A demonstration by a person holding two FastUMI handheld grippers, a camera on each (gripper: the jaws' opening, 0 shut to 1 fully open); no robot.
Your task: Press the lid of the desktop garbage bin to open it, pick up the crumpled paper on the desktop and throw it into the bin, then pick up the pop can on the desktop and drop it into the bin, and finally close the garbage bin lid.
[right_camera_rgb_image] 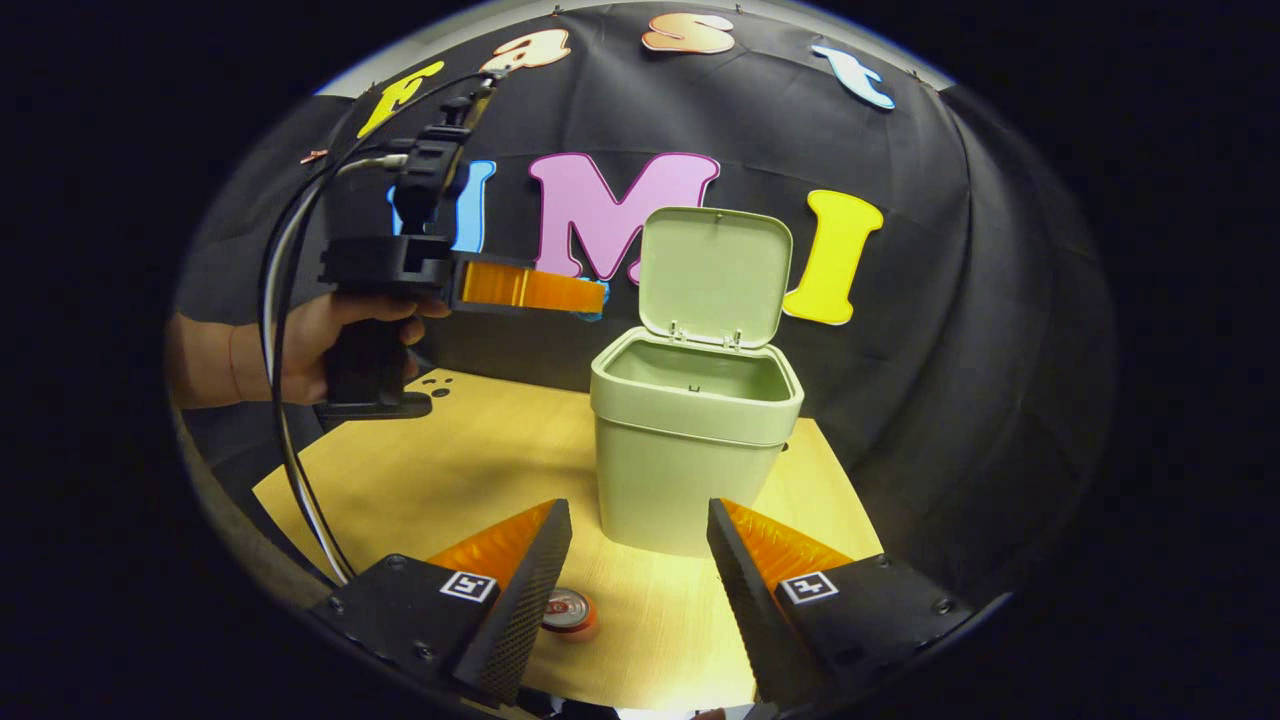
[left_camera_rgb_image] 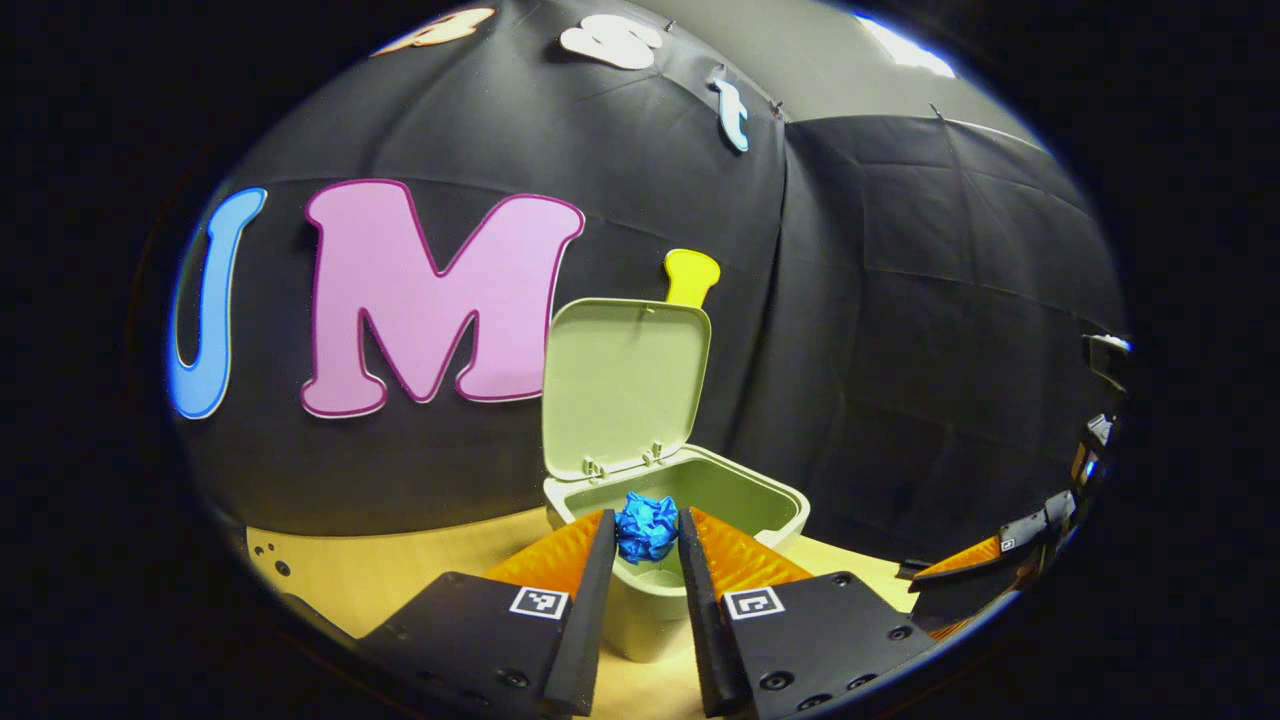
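Observation:
The pale green bin stands with its lid swung upright. My left gripper is shut on the blue crumpled paper, which hangs over the bin's near rim. In the right gripper view a hand holds the left gripper level, up and to the left of the bin, its tips close to the raised lid. My right gripper is open, low in front of the bin. The pop can stands on the table by its left finger.
The bin sits on a light wooden table with black cloth walls behind it. A cable loops down from the left gripper's handle. In the left gripper view, the right gripper sits at the far right edge.

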